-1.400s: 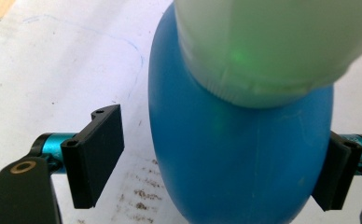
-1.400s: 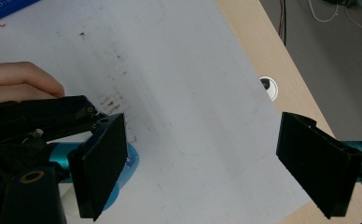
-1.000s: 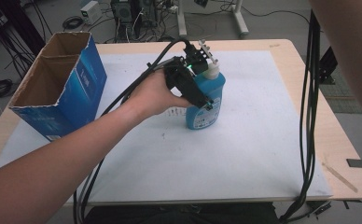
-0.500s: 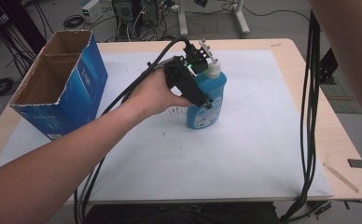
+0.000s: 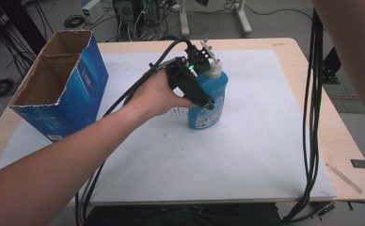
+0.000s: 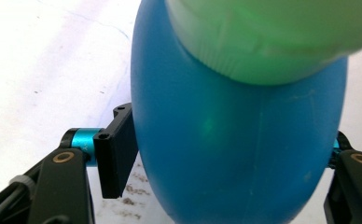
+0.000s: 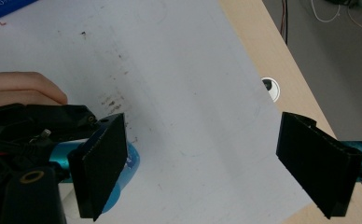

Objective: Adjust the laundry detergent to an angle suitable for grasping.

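High view: we see a blue bottle (image 5: pixel 209 101) standing up near the middle of the frame, on the white mat (image 5: pixel 246 155). Our left tongs (image 5: pixel 204 96) are around its fat middle, and their jaws have just been closing in on it. In the left gripper view the black pads sit right against the blue sides (image 6: pixel 235 149), so we think they have hold now. The bottle looks smooth and slippery, maybe heavy with soap, and its sides may squash a bit. The wide middle seems a good place to hold. Our right tongs (image 7: pixel 202 172) are wide open with nothing in them.
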`<state>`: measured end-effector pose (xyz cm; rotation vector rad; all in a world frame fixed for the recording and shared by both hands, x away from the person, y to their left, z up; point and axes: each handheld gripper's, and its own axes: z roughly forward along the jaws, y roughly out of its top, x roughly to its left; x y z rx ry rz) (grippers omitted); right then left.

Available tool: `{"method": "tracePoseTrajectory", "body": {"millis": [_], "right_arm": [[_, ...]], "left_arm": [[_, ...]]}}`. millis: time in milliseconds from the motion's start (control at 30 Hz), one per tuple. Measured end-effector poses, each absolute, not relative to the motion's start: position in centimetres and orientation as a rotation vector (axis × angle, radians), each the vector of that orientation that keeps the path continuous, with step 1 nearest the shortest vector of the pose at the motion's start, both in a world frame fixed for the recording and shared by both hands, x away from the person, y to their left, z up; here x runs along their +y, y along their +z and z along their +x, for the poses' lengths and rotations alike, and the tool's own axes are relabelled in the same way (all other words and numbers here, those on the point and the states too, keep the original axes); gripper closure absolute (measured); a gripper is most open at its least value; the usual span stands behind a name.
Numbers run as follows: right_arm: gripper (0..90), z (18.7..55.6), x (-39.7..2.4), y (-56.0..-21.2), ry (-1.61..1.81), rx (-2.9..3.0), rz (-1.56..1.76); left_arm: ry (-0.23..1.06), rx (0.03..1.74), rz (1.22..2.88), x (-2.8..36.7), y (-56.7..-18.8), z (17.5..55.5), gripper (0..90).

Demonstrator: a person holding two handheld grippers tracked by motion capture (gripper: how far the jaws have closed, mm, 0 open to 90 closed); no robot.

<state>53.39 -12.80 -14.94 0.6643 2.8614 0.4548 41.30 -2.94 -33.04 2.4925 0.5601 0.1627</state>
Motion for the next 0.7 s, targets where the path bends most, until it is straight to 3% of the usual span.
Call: {"method": "tracePoseTrajectory", "body": {"millis": [700], "right_arm": [[16.1, 53.31, -12.86, -15.12, 0.453, 2.867, 0.663]], "left_arm": [[0.125, 0.560, 2.477, -3.03, -33.10, 41.27, 40.2]]}}
